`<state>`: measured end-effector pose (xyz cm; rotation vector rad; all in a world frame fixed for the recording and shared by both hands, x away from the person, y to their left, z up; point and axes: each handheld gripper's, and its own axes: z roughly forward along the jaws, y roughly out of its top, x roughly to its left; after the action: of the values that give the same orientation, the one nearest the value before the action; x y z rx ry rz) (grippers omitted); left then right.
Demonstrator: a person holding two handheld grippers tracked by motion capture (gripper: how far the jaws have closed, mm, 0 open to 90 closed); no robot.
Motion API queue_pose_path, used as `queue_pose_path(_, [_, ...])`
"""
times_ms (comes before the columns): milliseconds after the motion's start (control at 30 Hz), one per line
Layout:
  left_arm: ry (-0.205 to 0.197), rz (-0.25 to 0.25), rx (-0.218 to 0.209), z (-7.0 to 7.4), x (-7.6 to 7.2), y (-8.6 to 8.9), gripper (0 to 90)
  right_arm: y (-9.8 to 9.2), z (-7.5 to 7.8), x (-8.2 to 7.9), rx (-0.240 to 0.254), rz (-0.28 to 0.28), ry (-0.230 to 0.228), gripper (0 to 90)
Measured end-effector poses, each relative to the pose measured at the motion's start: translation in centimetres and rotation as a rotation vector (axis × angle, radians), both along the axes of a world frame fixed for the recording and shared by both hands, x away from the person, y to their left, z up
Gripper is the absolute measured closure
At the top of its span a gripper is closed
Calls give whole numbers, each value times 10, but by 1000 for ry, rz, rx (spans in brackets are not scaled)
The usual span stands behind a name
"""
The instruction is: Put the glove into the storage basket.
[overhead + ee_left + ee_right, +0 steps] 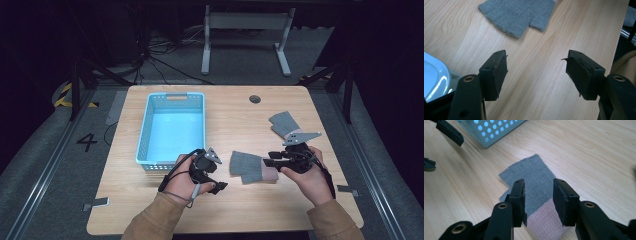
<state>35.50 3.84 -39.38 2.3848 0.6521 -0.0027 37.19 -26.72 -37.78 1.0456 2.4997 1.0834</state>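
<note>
Here we see an early stage: the blue basket [171, 129] holds nothing, both grey gloves, near one [248, 166] and far one [283, 123], lie on the table [230, 115], the right gripper [538, 192] poised half-spread over the near glove's pink cuff, the left gripper [535, 63] wide apart, idle.

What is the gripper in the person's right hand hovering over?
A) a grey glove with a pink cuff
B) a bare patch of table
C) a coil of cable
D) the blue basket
A: in the right gripper view the right gripper has its jaws apart over the cuff end of the grey glove, and the high view shows that gripper at the same glove, away from the blue basket.
</note>
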Motion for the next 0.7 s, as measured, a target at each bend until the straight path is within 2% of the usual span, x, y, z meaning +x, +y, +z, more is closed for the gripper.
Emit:
queue_pose_path(233, [1, -5, 0, -1, 1, 0, 338, -11, 4, -1, 28, -36, -23, 604])
queue_pose_path(367, [15, 1, -10, -1, 2, 4, 323, -14, 7, 5, 40, -45, -31, 604])
queue_pose_path(433, [16, 2, -6, -1, 2, 7, 323, -15, 9, 11, 38, -50, -28, 599])
queue_pose_path(700, [22, 27, -6, -1, 0, 16, 318, -28, 11, 51, -45, -123, -14, 567])
